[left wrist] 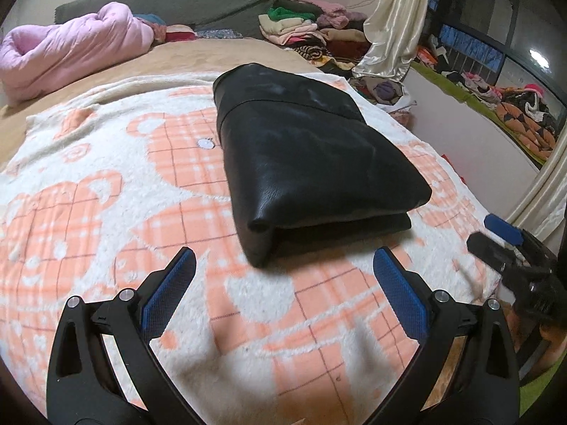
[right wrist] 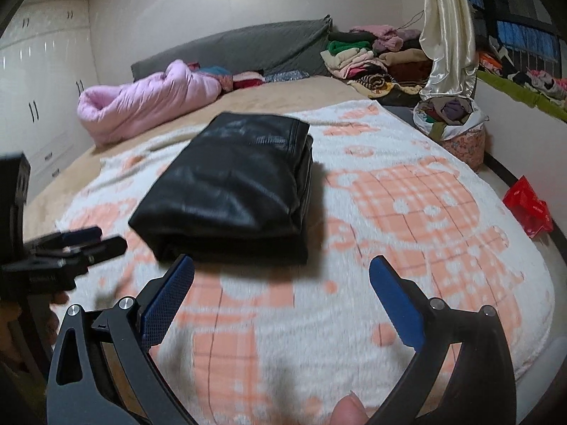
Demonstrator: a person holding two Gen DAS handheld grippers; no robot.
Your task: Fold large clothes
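Left wrist view: The left gripper [left wrist: 283, 265] occupies the 6 o'clock area of the frame. Its jaws stand wide apart, with nothing between the blue pads [left wrist: 161, 302]. The folded black garment [left wrist: 304, 156], of leather-like material, lies just ahead of the fingertips toward 12 o'clock, apart from them. It rests on a white and orange patterned blanket [left wrist: 106, 194] spread over the bed. The folded edge faces the gripper; two stacked layers are visible at that edge. The right gripper [left wrist: 503, 237] appears at 3 o'clock, blurred, near the blanket's edge and clear of the garment. A pink quilt [left wrist: 71, 46] lies bundled at 10 o'clock. A pile of clothes [left wrist: 308, 32] sits at 1 o'clock, beside a cream curtain [left wrist: 397, 21].

Right wrist view: The right gripper [right wrist: 281, 265] occupies 6 o'clock. Its jaws stand fully spread and empty. The folded black garment [right wrist: 234, 187] lies just beyond the left fingertip, toward 11 o'clock, not gripped. The left gripper [right wrist: 81, 241] enters at 9 o'clock, blurred; its jaw state cannot be read from this view. A red object [right wrist: 528, 205] lies at 3 o'clock beyond the bed's edge. A fingertip [right wrist: 349, 411] of the person shows at the bottom edge.
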